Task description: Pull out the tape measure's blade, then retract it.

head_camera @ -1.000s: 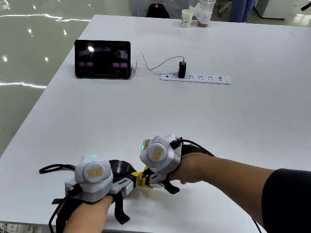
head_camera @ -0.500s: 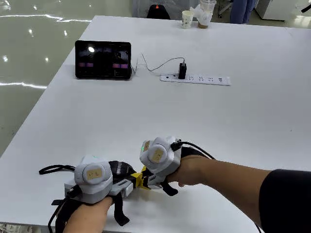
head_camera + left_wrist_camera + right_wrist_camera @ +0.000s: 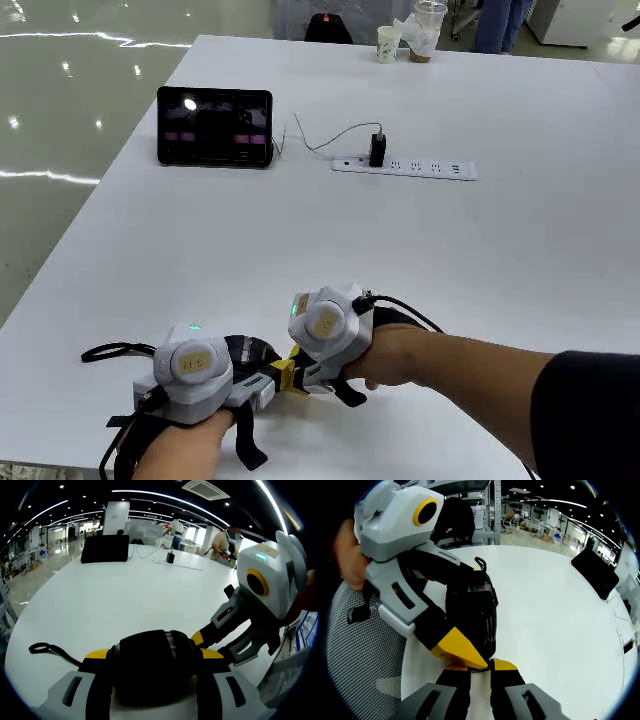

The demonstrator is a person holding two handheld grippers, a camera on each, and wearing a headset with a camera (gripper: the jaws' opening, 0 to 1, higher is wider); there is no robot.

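A black tape measure [image 3: 250, 350] lies at the near edge of the white table [image 3: 420, 250], its black wrist strap [image 3: 110, 350] trailing left. My left gripper [image 3: 262, 377] is shut on its body; in the left gripper view the black case [image 3: 152, 665] sits between the yellow-tipped jaws. My right gripper [image 3: 290, 368] meets it from the right. In the right gripper view its jaws [image 3: 480, 669] are pressed together at the case's [image 3: 472, 605] lower edge, where the blade tip comes out. Hardly any blade is visible.
A dark tablet [image 3: 214, 126] stands at the back left. A white power strip [image 3: 405, 166] with a black charger and cable lies behind the middle. Paper cups [image 3: 388, 42] stand at the far edge. The table's left edge runs close to the grippers.
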